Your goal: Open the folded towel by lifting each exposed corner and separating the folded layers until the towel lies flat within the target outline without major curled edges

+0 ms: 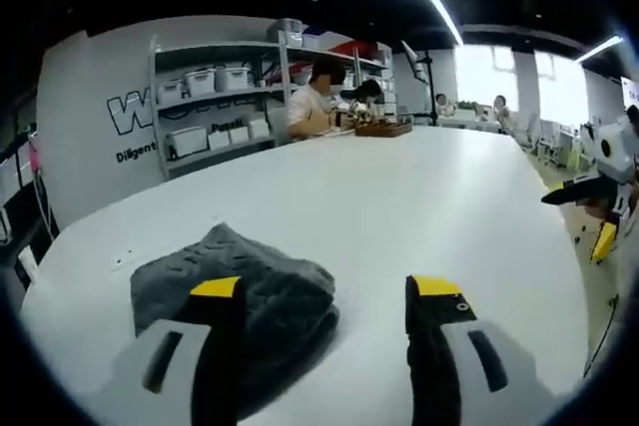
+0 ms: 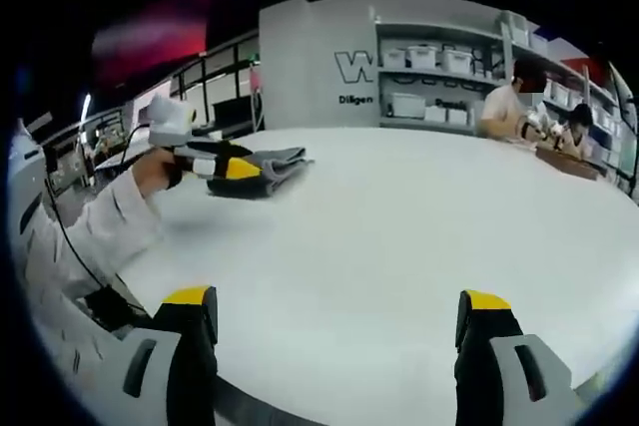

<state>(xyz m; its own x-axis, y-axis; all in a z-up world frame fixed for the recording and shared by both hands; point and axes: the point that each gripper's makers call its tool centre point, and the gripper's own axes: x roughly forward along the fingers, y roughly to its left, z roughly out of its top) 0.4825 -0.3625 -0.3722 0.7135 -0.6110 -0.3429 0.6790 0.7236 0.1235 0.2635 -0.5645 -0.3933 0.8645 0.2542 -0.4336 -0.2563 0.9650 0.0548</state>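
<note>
A large white table (image 1: 419, 197) stretches ahead of both grippers. In the left gripper view, the left gripper (image 1: 326, 291) has its two yellow-tipped jaws spread wide apart, holding nothing. A folded grey towel (image 1: 235, 296) with a quilted texture lies on the table directly under and ahead of this gripper's left jaw, which overlaps its near edge; whether the jaw touches the cloth cannot be told. The right jaw sits over bare tabletop, beside the towel. Far off to the right of the jaws, at the table's edge, the right gripper (image 1: 584, 216) shows as a black and yellow shape.

In the right gripper view, the right gripper (image 2: 337, 298) also has its jaws wide apart and empty, above the bare near edge of the table. Well ahead and to the left of these jaws, the towel (image 2: 270, 169) lies folded on the table, with the left gripper (image 2: 235, 169) at its near side, held by a hand (image 2: 152, 172) in a white sleeve (image 2: 95, 231).

Beyond the table, ahead of both grippers, stand shelves (image 1: 215, 97) with white storage boxes, and seated people (image 1: 310, 102) at the far end.
</note>
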